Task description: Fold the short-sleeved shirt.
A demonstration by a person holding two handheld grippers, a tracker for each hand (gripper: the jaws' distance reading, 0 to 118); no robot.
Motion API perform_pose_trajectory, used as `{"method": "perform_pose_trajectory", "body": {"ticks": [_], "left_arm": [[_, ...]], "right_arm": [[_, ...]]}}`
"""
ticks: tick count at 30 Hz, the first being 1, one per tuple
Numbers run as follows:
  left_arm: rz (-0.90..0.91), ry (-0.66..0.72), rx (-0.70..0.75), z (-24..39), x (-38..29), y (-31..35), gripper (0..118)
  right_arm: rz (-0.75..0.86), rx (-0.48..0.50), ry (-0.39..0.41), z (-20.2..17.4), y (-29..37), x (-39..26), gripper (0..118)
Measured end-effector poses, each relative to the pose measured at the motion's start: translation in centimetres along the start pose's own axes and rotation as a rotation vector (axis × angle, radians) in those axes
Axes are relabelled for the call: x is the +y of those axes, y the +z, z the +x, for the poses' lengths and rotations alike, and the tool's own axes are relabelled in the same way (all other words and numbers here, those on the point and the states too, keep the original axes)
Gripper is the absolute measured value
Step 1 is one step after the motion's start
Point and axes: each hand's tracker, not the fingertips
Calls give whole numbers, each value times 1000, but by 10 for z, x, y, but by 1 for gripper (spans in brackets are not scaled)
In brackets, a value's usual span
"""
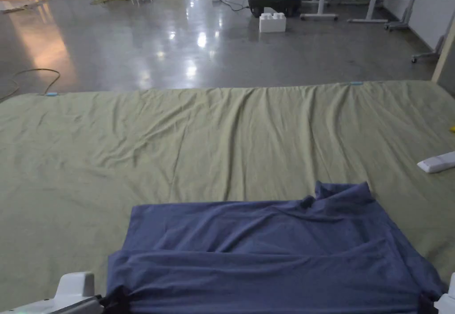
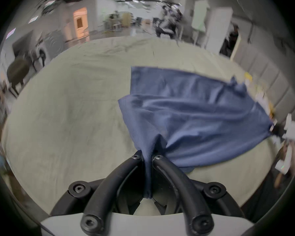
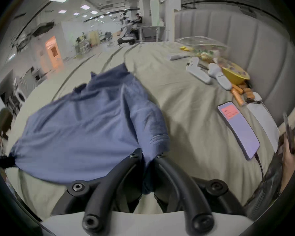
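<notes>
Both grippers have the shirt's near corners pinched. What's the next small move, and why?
Probably carry both corners forward over the shirt toward its far edge, keeping them level. The left gripper and right gripper are each shut on a near corner, the cloth hangs taut between them, and the far part still lies flat on the green sheet, ready to take the fold.

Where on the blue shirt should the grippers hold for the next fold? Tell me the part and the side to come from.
Hold the shirt at its two near corners, coming from the near edge. The left gripper and right gripper already pinch cloth there, jaws closed on it. The near edge runs straight between them, and the collar lies at the far right, so carrying both corners away would likely fold it evenly.
</notes>
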Motion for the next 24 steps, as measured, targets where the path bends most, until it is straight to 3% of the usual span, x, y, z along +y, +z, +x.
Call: {"method": "perform_pose_trajectory", "body": {"ticks": [4,13,14,15,16,17,18,24], "left_arm": [[2,-234,90,22,-20,41,7],[-89,-177,63,16,-93,50,9],[-84,-153,61,13,-94,47,14],[-77,-134,62,11,-93,44,28],[-80,-125,101,7,-94,42,56],[-62,-127,132,5,-93,44,74],[-36,-131,140,3,-91,49,82],[357,-36,44,8,-63,138,83]], "right_arm": [[24,-19,75,-3,36,-14,9],[-47,-15,110,14,68,-74,9],[-49,-12,110,14,66,-76,10],[-66,-10,119,15,62,-76,17],[-81,-20,131,15,60,-77,41],[-77,-27,138,17,60,-77,62],[-66,-25,141,19,63,-77,73],[165,102,132,23,120,-52,72]]}}
